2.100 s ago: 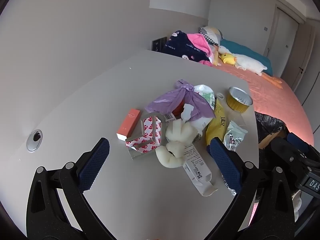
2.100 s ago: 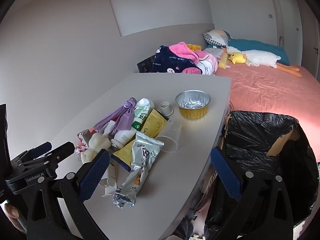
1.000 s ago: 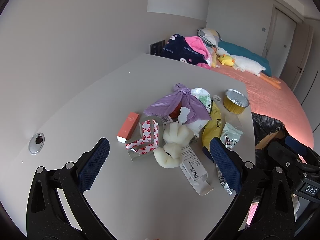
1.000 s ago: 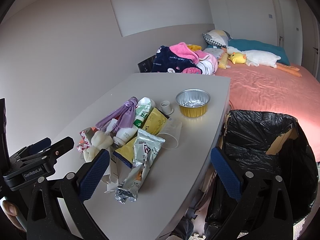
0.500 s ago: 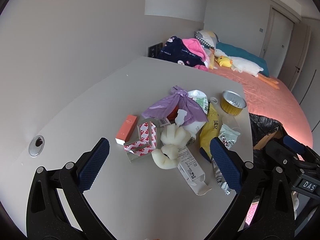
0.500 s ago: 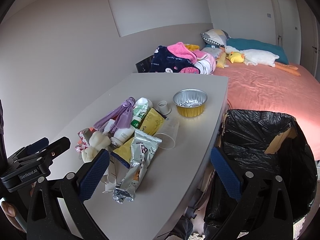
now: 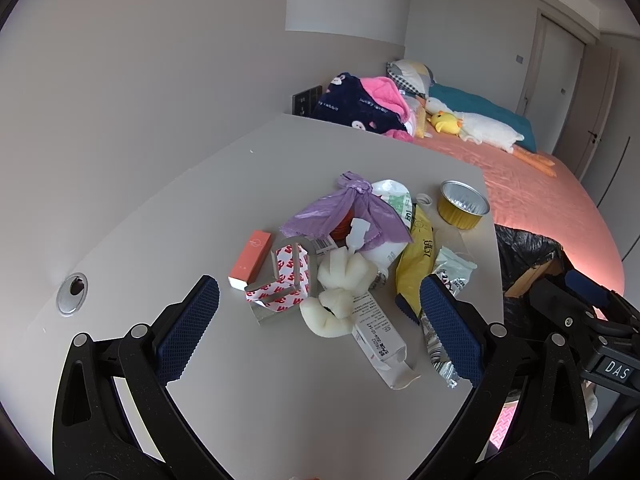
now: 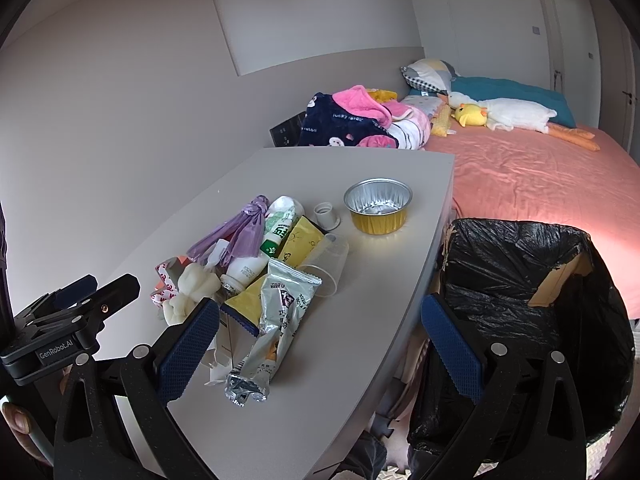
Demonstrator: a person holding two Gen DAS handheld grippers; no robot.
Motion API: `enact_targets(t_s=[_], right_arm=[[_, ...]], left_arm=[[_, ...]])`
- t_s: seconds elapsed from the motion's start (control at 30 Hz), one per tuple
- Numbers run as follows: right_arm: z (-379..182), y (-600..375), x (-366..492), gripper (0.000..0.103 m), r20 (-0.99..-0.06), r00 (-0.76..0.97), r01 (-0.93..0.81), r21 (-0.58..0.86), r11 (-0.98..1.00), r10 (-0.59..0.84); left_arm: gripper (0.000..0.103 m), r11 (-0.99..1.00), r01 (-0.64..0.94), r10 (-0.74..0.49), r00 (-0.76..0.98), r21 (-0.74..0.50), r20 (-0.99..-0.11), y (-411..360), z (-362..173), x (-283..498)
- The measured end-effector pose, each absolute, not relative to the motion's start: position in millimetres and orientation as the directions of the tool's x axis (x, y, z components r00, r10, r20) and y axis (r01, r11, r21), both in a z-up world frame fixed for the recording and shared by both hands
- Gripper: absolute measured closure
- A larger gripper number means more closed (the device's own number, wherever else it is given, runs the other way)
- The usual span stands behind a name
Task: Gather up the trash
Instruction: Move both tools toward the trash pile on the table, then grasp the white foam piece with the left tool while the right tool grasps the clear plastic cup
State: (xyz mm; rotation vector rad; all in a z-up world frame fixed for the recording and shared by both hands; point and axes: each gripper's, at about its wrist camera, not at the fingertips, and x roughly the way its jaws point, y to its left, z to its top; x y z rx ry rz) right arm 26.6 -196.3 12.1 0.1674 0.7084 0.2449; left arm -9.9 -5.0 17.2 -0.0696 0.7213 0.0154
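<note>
Left gripper (image 7: pixel 320 320) jaws spread, empty, litter pile (image 7: pixel 352 256) ahead, right gripper (image 8: pixel 320 330) jaws spread, empty, silver wrapper (image 8: pixel 280 312) between fingers, bin (image 8: pixel 520 280) right.

My right gripper (image 8: pixel 320 340) hangs with its jaws wide apart above the near edge of the grey table (image 8: pixel 360 360). Between my fingers lies a silver snack wrapper (image 8: pixel 280 320), beside a yellow packet (image 8: pixel 298 238) and a clear plastic cup (image 8: pixel 330 264) on its side. Farther off stands a foil cup (image 8: pixel 378 205). The black-lined bin (image 8: pixel 520 280) sits just beside the table's right edge, and my left gripper (image 8: pixel 72 312) shows at far left
</note>
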Motion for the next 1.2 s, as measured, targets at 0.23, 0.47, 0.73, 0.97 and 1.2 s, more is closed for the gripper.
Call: enact_targets(t_s=[0.23,0.47,0.73,0.97,1.2], right_arm=[[11,-200,26,0.003,-0.618,0.737,-0.158,0.236,0.959,0.274],[10,-200,26,0.003,-0.620,0.737,-0.154,0.235,0.960,0.270],[3,-203,33,0.003,-0.625,0.733,-0.144,0.243,0.959,0.269],[-3,-206,45,0.003,-0.630,0.728,-0.136,0.255,0.957,0.271],[-11,-207,64,0.007,-0.649,0.708,-0.125,0.273,0.954,0.278]], left_arm=[[0.006,0.998,-0.038,-0.010,0.750,-0.058,-0.662,-5,17,-10],[0.006,0.997,-0.024,-0.034,0.748,-0.079,-0.663,-5,15,-10],[0.006,0.995,-0.014,-0.058,0.729,-0.099,-0.682,-6,4,-5],[0.006,0.996,-0.006,-0.058,0.714,-0.089,-0.698,-6,-9,3],[0.008,0.996,-0.017,-0.050,0.689,-0.084,-0.723,-3,-21,16]])
